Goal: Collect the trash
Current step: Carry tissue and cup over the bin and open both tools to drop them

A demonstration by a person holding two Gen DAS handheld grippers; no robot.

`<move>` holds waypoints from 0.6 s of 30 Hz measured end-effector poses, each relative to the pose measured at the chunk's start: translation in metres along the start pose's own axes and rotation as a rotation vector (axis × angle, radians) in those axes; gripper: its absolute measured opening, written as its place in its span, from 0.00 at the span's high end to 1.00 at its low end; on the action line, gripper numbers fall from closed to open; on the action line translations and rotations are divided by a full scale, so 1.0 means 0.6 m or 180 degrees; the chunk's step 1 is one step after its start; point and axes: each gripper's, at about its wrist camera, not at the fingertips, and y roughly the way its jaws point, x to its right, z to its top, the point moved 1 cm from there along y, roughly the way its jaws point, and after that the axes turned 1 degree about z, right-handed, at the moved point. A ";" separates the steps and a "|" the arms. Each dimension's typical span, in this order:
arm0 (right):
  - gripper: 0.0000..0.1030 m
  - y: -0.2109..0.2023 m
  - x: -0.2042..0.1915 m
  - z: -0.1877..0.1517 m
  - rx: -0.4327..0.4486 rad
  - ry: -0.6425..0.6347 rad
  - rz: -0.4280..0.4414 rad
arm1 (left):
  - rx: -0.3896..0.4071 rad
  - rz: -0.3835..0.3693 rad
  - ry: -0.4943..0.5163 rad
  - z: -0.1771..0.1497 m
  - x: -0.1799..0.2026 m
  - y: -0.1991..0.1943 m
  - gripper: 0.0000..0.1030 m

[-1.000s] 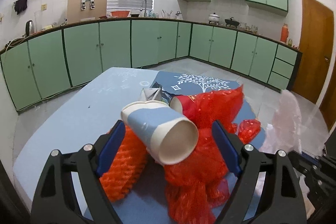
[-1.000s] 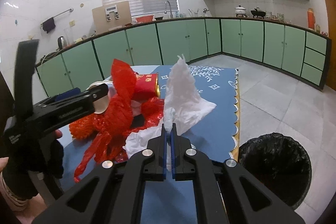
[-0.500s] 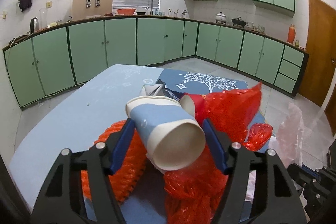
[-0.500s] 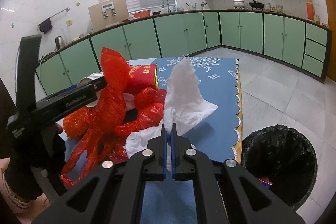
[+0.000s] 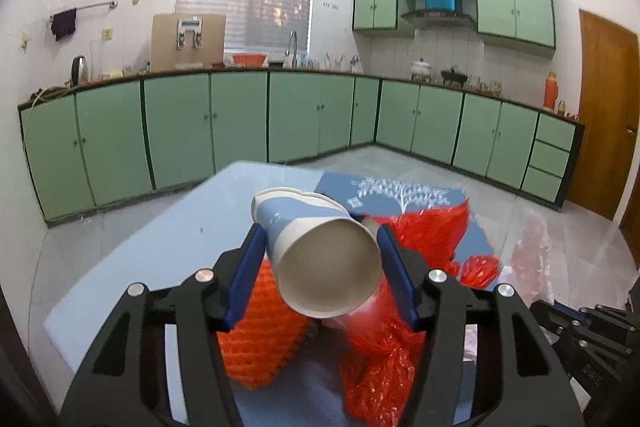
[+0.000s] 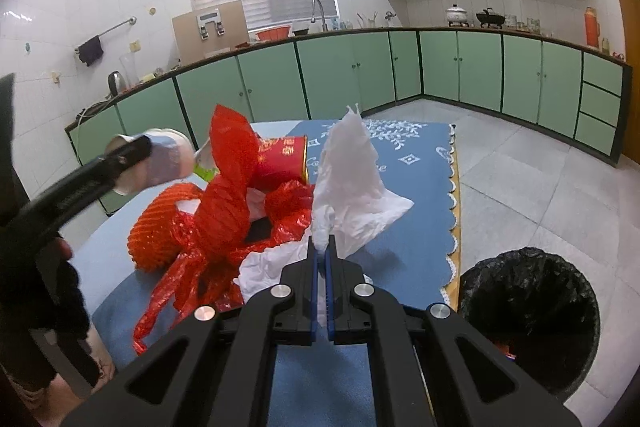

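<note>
My left gripper (image 5: pixel 320 239) is shut on a blue and white paper cup (image 5: pixel 316 251), held above the table with its open mouth toward the camera; the cup also shows in the right wrist view (image 6: pixel 160 159). Below it lie an orange foam net (image 5: pixel 260 339) and crumpled red plastic (image 5: pixel 384 347). My right gripper (image 6: pixel 322 251) is shut on a white plastic bag (image 6: pixel 352 179) that stands up from the table. A red cup (image 6: pixel 280 163) lies behind the red plastic (image 6: pixel 228 211).
A black-lined trash bin (image 6: pixel 532 311) stands on the floor right of the blue table (image 6: pixel 416 223). The table's scalloped edge (image 6: pixel 454 227) is beside it. Green kitchen cabinets (image 5: pixel 240 123) line the walls.
My left gripper has closed on the paper cup and lifted it off the trash pile. My right gripper still holds the white bag and has barely moved.
</note>
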 end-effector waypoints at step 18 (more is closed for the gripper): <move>0.97 -0.132 0.140 0.024 0.0328 0.0237 -0.0704 | 0.0176 -0.1107 0.0309 -0.020 0.199 -0.068 0.48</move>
